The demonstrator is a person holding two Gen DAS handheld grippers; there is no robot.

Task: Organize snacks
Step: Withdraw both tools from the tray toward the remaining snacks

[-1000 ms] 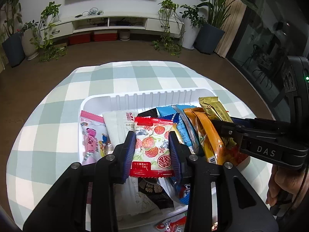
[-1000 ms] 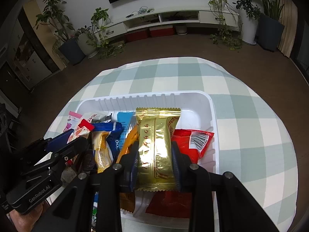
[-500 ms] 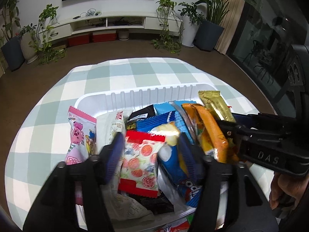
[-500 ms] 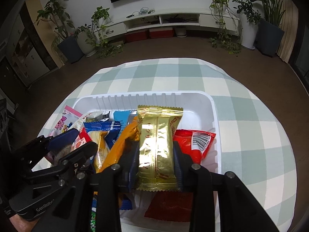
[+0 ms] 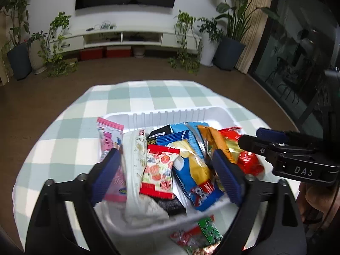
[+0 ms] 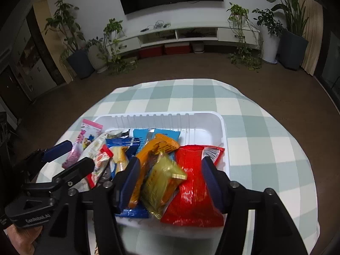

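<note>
Nearly done: tray (image 6: 225, 127) packed with snacks. Left tool (image 5: 167, 176), right tool (image 6: 170, 180) both spread, pinching nothing. One candy packet (image 5: 197, 235) left on surface (image 6: 265, 138).

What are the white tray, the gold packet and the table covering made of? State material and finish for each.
White tray: looks like thin moulded plastic, matte to semi-gloss, judging by its ribbed wall and rolled rim.
Gold packet: apparently metallised foil film, glossy, with bright glints and crinkles; blurred here.
Table covering: seems to be checked woven cloth, matte, draping softly over the edge, though coated fabric cannot be ruled out.
</note>
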